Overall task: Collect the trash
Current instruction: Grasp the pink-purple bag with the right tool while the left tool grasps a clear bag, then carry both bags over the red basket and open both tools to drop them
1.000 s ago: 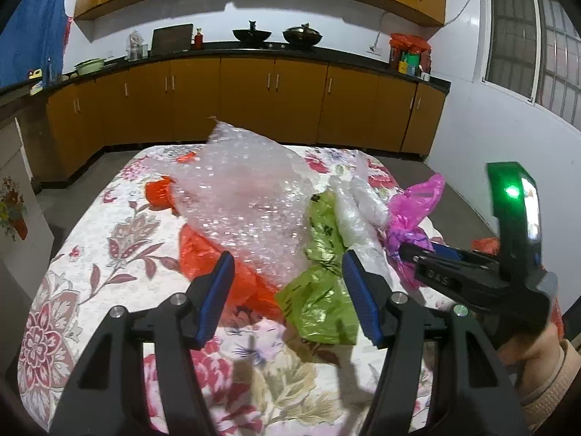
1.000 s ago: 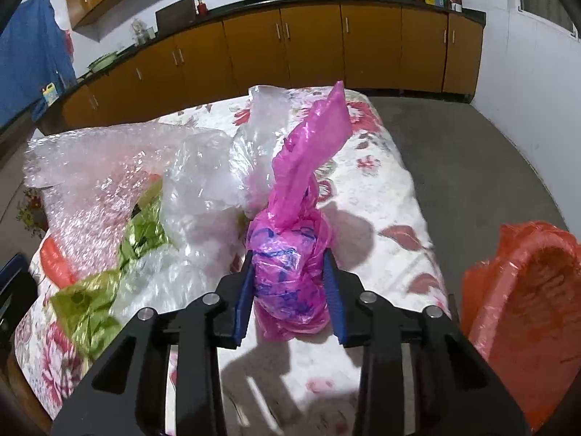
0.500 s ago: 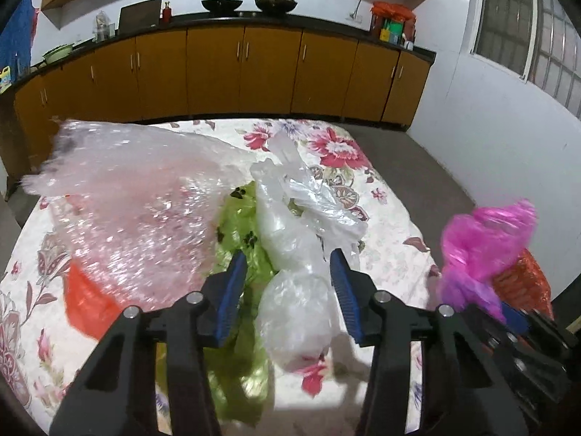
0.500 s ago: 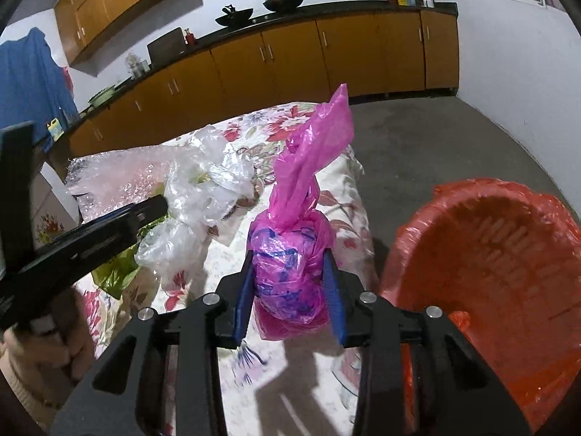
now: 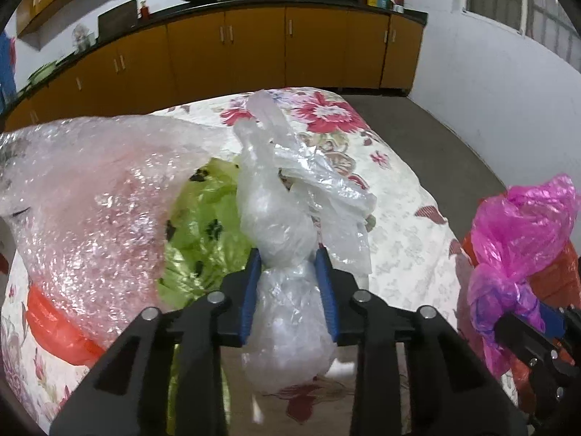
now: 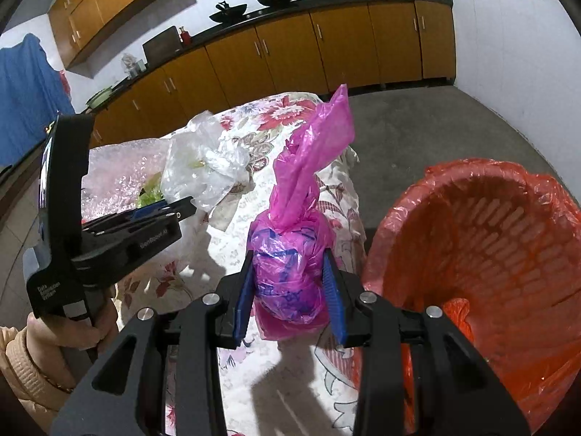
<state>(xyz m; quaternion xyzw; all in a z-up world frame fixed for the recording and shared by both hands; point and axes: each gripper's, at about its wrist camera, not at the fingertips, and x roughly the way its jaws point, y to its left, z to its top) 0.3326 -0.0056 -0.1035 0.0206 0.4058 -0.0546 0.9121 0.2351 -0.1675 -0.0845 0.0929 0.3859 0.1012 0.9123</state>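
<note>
My left gripper (image 5: pixel 287 265) is shut on a knotted clear plastic bag (image 5: pixel 279 225) over the floral table (image 5: pixel 399 254). It also shows in the right wrist view (image 6: pixel 203 170), with the left gripper (image 6: pixel 174 207) beside it. My right gripper (image 6: pixel 288 272) is shut on a knotted pink plastic bag (image 6: pixel 290 261), held above the table's right edge next to the orange-lined bin (image 6: pixel 483 254). The pink bag also shows in the left wrist view (image 5: pixel 519 232).
Bubble wrap (image 5: pixel 90 203), a green bag (image 5: pixel 207 218) and an orange bag (image 5: pixel 54 323) lie on the table's left part. Brown kitchen cabinets (image 5: pixel 254 54) line the far wall. Grey floor (image 6: pixel 435 127) lies right of the table.
My left gripper has swung right over the clear bag and shut on it. My right gripper has carried the pink bag off the table toward the orange bin.
</note>
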